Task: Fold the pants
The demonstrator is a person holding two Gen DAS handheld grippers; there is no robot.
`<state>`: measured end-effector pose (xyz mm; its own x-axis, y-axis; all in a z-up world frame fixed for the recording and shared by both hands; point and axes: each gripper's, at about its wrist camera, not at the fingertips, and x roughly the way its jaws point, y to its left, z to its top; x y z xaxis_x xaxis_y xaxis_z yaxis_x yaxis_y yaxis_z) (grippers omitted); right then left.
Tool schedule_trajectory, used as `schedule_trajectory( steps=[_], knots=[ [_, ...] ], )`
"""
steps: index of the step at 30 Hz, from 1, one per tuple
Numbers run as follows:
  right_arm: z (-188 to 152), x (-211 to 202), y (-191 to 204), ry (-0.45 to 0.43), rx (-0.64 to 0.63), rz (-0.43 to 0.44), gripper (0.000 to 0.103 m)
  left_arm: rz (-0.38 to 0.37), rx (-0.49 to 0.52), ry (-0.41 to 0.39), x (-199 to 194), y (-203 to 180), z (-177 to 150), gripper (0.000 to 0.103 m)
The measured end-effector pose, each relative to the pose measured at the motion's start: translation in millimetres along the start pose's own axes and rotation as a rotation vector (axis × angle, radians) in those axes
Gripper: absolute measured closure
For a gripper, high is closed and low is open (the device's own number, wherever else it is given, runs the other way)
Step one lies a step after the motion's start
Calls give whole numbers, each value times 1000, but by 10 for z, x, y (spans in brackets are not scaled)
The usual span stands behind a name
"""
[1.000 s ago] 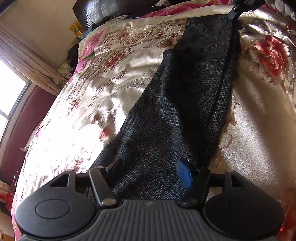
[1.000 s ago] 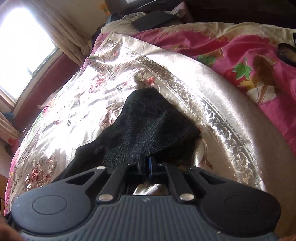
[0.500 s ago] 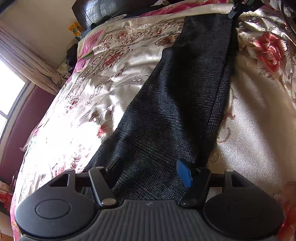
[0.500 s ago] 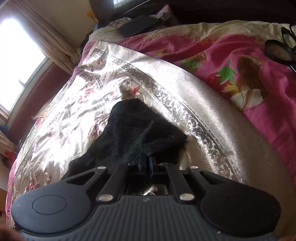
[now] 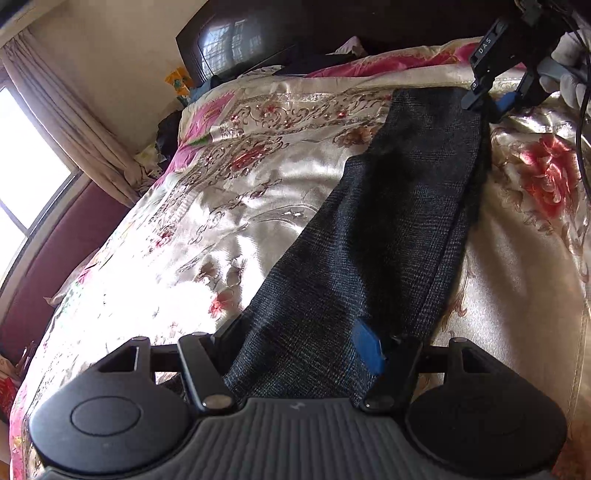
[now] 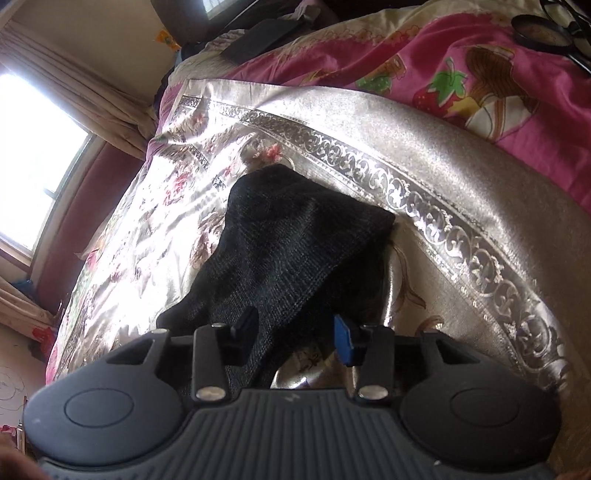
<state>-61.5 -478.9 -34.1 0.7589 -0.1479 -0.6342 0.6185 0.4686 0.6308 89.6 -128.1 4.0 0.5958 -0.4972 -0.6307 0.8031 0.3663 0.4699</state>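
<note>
The dark grey checked pants (image 5: 399,229) lie stretched out lengthwise on the floral satin bedspread (image 5: 236,206). My left gripper (image 5: 299,339) is open, its jaws wide apart astride the near end of the pants. My right gripper (image 6: 295,328) is open, its jaws apart over the far end of the pants (image 6: 291,243), which lies bunched on the bedspread (image 6: 443,177). The right gripper also shows in the left wrist view (image 5: 495,96) at the far corner of the pants.
A pink cartoon-print cover (image 6: 461,62) lies beyond the satin bedspread. A dark headboard (image 5: 236,44) and a flat black object (image 6: 258,40) are at the bed's head. A window with curtains (image 5: 59,122) is on the left. Dark round objects (image 6: 539,29) sit at the far right.
My right gripper was shut on the pants end and has opened, releasing it. The left gripper has stayed open over the near end while the view tilted up slightly.
</note>
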Motion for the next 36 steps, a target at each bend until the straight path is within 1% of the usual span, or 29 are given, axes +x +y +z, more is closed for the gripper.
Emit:
schedule_trajectory(
  steps=[1, 3, 6, 7, 8, 9, 10, 12, 13, 14, 17, 18, 19, 20, 21, 22, 23, 24, 25, 26, 27, 28, 29, 30, 31, 32, 33, 35, 36],
  knots=[
    [-9, 4, -23, -2, 34, 36, 58, -7, -8, -10, 24, -17, 29, 24],
    [-23, -24, -14, -27, 67, 70, 59, -7, -9, -26, 85, -73, 80, 24],
    [-37, -74, 7, -99, 67, 121, 74, -20, -27, -60, 142, -133, 153, 24],
    [-51, -80, -21, -131, 92, 153, 77, -34, -39, -69, 159, -144, 187, 24],
    [-66, -63, -44, -147, 110, 174, 74, -49, -45, -69, 175, -150, 205, 24],
    [-70, 11, -59, -134, 122, 189, 74, -77, -55, -61, 214, -162, 232, 23],
    [-63, 122, -53, -92, 113, 187, 74, -106, -62, -53, 259, -182, 251, 23],
    [-59, 304, 2, -45, 73, 137, 71, -123, -38, -36, 357, -284, 296, 23],
    [-53, 334, 23, -45, 72, 128, 76, -120, -24, -34, 377, -319, 313, 23],
    [-35, 311, 17, -47, 82, 139, 88, -116, -15, -36, 380, -344, 334, 23],
    [17, -12, -63, -72, 160, 234, 92, -123, -35, -71, 317, -325, 401, 22],
    [12, -144, -66, -83, 172, 273, 92, -119, -45, -83, 309, -318, 414, 20],
    [-10, -290, -43, -112, 146, 289, 92, -130, -66, -89, 328, -320, 423, 16],
    [-39, -380, -20, -140, 108, 270, 92, -154, -79, -79, 369, -339, 425, 15],
    [-58, -402, -24, -145, 89, 242, 92, -197, -91, -38, 453, -383, 424, 16],
    [-63, -356, -65, -118, 91, 200, 92, -245, -99, 17, 556, -461, 407, 16],
    [-66, -280, -140, -72, 125, 151, 92, -268, -92, 22, 575, -508, 393, 17],
    [-72, -260, -165, -56, 137, 128, 92, -264, -70, 8, 547, -538, 400, 18],
    [-76, -287, -161, -65, 116, 112, 92, -254, -51, -10, 481, -541, 421, 18],
    [-77, -337, -132, -83, 96, 119, 92, -241, -53, -45, 382, -521, 441, 18],
    [-73, -380, -99, -98, 80, 126, 92, -236, -77, -81, 295, -486, 447, 17],
    [-58, -414, -44, -106, 63, 129, 92, -257, -116, -96, 245, -450, 443, 15],
    [-38, -446, 42, -111, 36, 137, 92, -316, -140, -69, 282, -454, 420, 14],
    [-26, -478, 138, -119, 4, 144, 92, -377, -124, -1, 395, -526, 382, 13],
    [-29, -535, 321, -137, -58, 156, 92, -383, -104, 36, 495, -627, 316, 12],
    [-42, -566, 468, -148, -105, 171, 91, -362, -94, 14, 506, -680, 266, 9],
    [-77, -595, 693, -160, -178, 197, 91, -363, -114, 0, 497, -684, 250, 9],
    [-205, -606, 1159, -165, -343, 227, 91, -399, -206, -4, 471, -585, 238, 10],
    [-288, -583, 1363, -155, -418, 239, 91, -421, -277, -16, 449, -510, 191, 10]
  ],
)
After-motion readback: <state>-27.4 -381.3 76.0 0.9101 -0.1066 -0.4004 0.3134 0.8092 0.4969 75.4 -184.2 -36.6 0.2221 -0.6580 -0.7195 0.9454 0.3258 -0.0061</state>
